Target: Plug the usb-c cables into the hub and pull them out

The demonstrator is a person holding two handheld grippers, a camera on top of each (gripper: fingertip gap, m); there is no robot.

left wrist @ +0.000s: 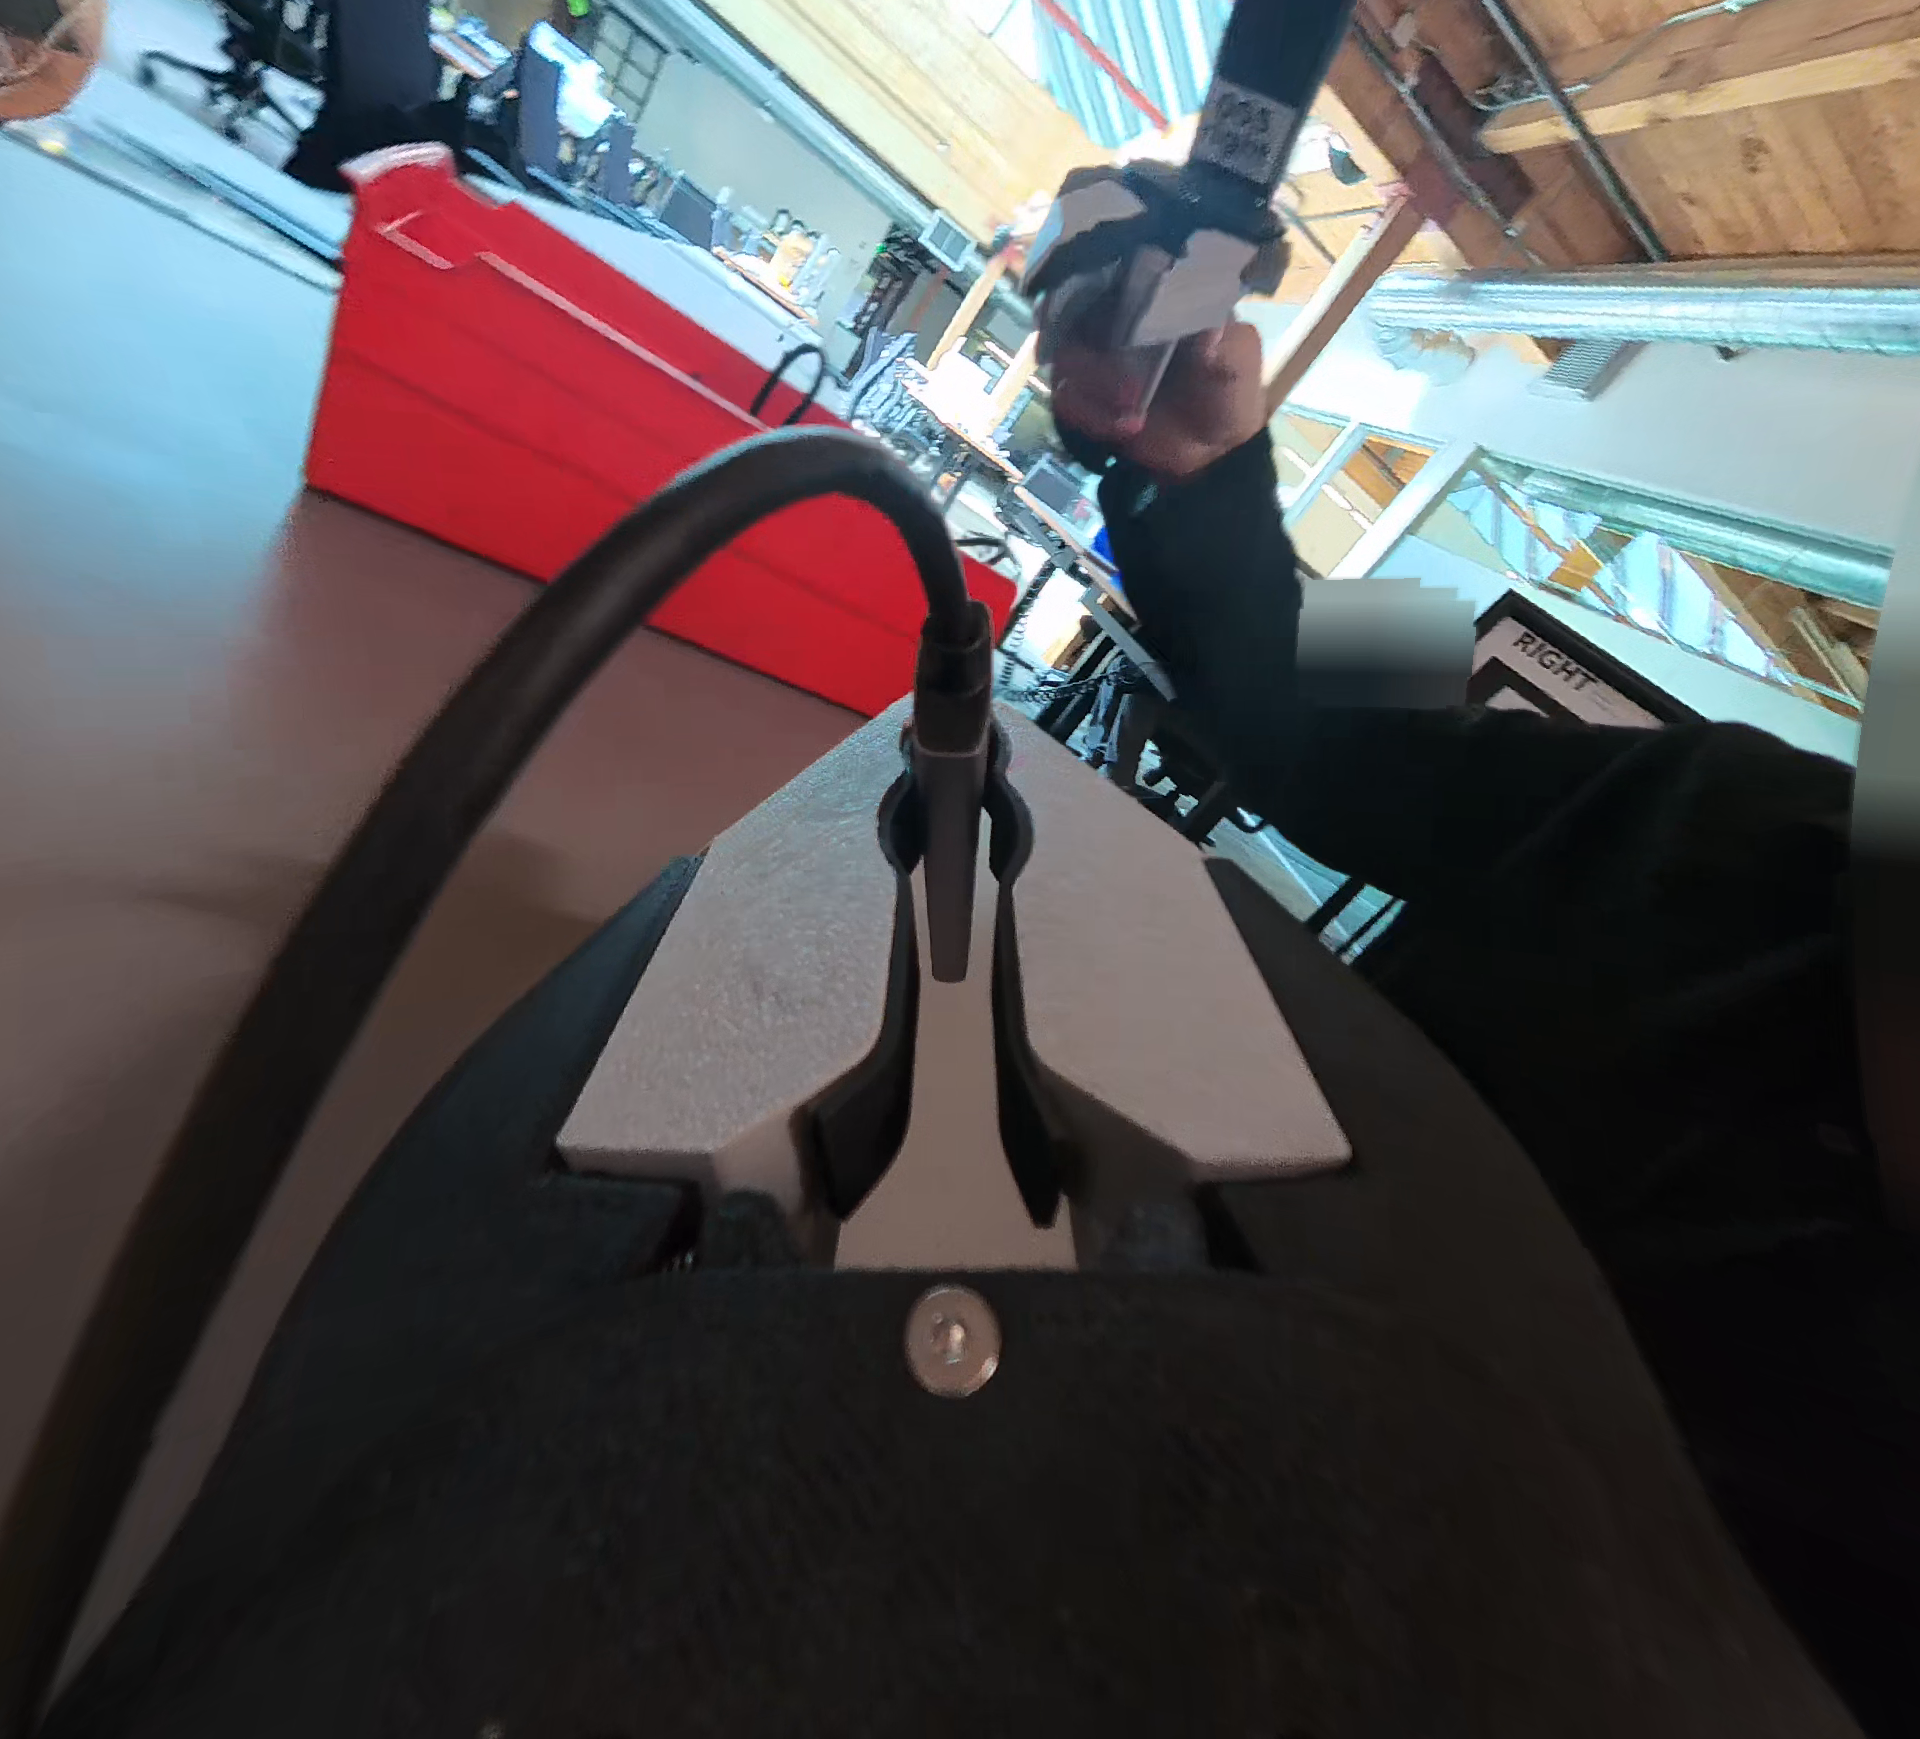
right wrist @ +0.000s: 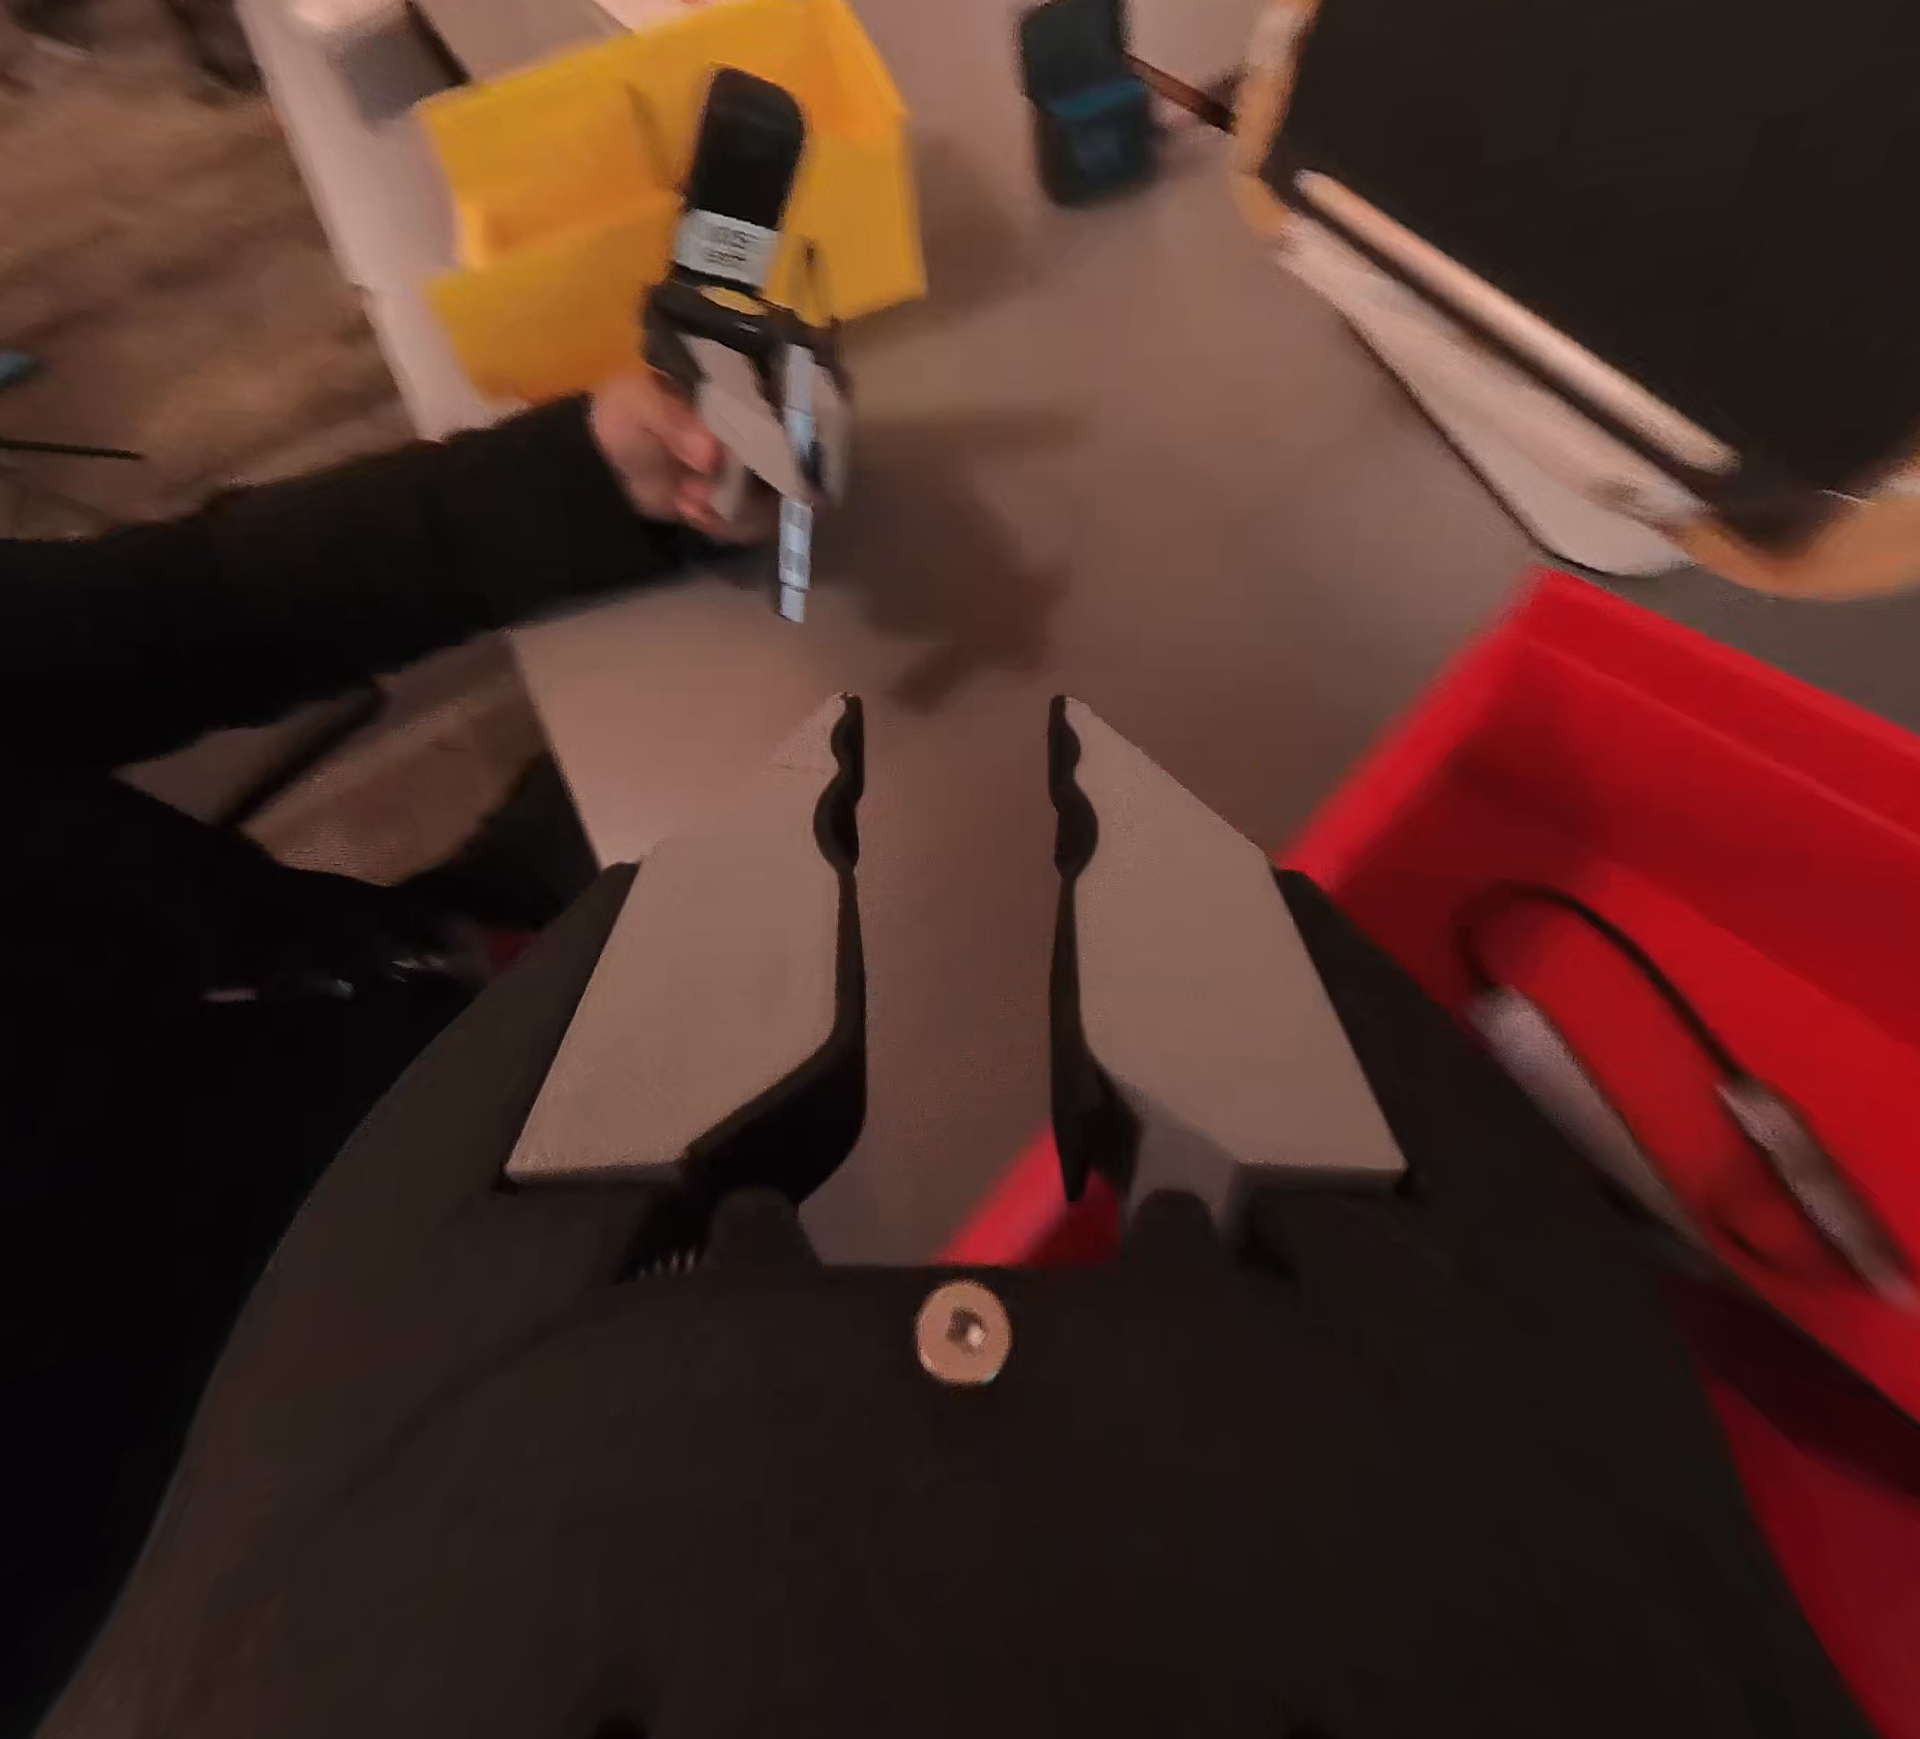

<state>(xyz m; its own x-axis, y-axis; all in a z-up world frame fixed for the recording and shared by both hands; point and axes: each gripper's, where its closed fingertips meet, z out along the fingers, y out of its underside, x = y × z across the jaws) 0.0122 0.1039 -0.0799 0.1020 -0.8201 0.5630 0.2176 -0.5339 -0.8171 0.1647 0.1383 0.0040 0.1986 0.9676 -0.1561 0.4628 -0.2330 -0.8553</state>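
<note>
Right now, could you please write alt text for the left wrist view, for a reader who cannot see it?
The left gripper is shut on a grey cable plug, its black cable arching away to the left. Behind sit a red bin on a table, and the raised right gripper.

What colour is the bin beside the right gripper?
Red bin, clearest in the right wrist view.
</note>
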